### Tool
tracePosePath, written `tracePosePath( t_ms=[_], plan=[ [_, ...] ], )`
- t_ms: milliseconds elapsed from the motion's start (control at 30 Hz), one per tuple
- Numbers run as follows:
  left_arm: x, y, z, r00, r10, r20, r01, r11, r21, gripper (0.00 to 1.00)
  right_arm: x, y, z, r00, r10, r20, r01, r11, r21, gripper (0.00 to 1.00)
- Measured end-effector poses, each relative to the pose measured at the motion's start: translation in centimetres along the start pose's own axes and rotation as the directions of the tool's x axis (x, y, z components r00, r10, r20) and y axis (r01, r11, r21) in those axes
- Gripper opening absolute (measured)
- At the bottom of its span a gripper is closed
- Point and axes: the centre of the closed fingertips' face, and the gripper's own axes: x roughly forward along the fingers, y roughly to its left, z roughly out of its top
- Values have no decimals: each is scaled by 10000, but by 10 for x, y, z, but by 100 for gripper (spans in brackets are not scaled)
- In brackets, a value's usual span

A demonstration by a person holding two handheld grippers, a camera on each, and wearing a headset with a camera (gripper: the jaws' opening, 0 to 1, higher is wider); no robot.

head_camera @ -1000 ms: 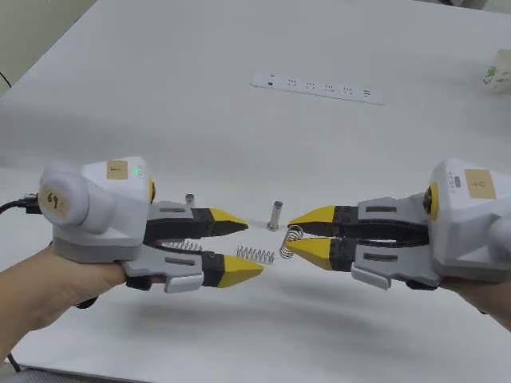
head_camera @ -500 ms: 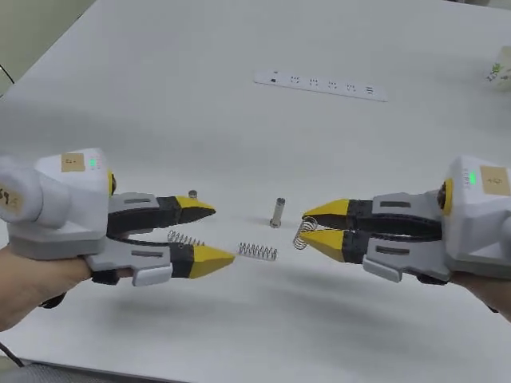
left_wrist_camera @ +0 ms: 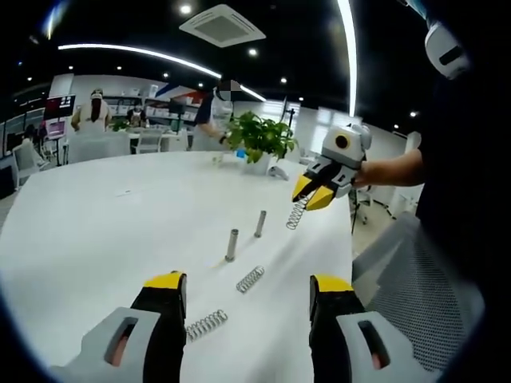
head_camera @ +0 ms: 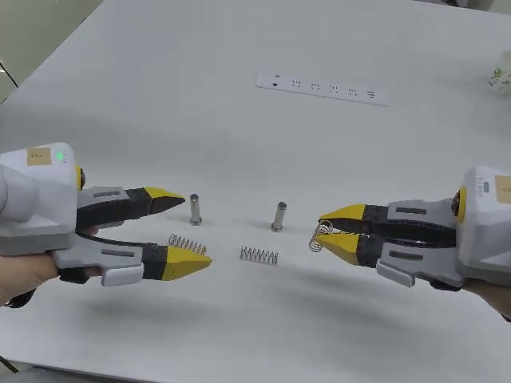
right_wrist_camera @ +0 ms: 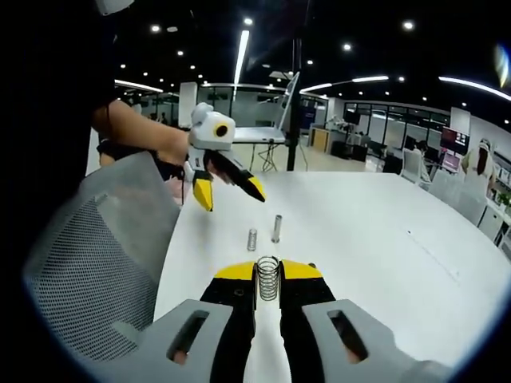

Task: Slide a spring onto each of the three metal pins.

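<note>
The left gripper (head_camera: 195,229) hangs just above the tabletop (head_camera: 239,335) with its fingers (head_camera: 188,262) spread wide and nothing between them. The right gripper (head_camera: 322,231) has its fingers closed on a spring (right_wrist_camera: 268,278), pinched across the coils at the very tips, with part of its length sticking out beyond them.

Two more springs lie flat on the tabletop. One (head_camera: 188,243) is between the left fingers and the other (head_camera: 259,255) is near the middle, apart from both grippers. Just beyond them two pins stand upright and bare, one (head_camera: 196,209) close to the left upper finger, the other (head_camera: 279,216) just left of the held spring. A power strip (head_camera: 323,86) lies well back.

The springs look like thin wire, so they are probably very light and soft sideways. A hard squeeze would likely flatten the coils or flick the spring out, and one lying loose should roll easily. The best hold is probably a gentle pinch across the coils near one end, leaving the other end's opening free to go over a pin. The pins look stiff and smooth. Whether they are fixed to the tabletop cannot be told, so a sideways knock might tip one.
</note>
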Motion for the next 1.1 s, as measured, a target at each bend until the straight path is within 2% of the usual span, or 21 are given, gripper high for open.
tracePosePath(
  t_ms=[167,433,633,767,1100],
  plan=[
    [-11,7,-3,9997,224,-47,-224,9997,-32,63,-4,-2,-6,9999,-89,-138,89,10000,43,7],
    [-15,10,-8,9995,279,-159,-281,9995,-126,75,-8,-10,-13,9987,-444,-232,448,9989,162,7],
    [-19,14,-13,9987,417,-295,-424,9988,-263,88,-17,-22,-16,9952,-944,-268,951,9951,262,7],
    [-20,17,-15,9973,654,-329,-665,9973,-325,97,-24,-36,-19,9891,-1444,-293,1455,9886,399,7],
    [-21,18,-15,9970,711,-290,-720,9969,-309,98,-35,-61,-22,9756,-2169,-338,2182,9750,412,7]
  ],
)
